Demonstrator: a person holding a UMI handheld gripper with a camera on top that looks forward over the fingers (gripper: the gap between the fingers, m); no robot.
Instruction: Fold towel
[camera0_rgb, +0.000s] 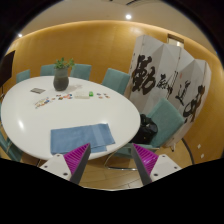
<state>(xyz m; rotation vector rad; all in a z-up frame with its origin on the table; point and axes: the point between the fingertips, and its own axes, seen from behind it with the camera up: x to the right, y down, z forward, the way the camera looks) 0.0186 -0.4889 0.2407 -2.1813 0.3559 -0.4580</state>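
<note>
A light blue towel (78, 137) lies flat on the near edge of a round white table (60, 112). My gripper (113, 160) is held above the floor, just in front of the table's edge. Its two fingers with magenta pads (77, 157) stand wide apart with nothing between them. The left finger sits just below the towel's near edge. The towel is ahead and to the left of the gripper.
A potted plant (62, 75) and several small items (85, 96) stand on the table's far side. Teal chairs (115, 80) ring the table. A white folding screen with black characters (168, 80) stands to the right. The floor (110, 172) is wood.
</note>
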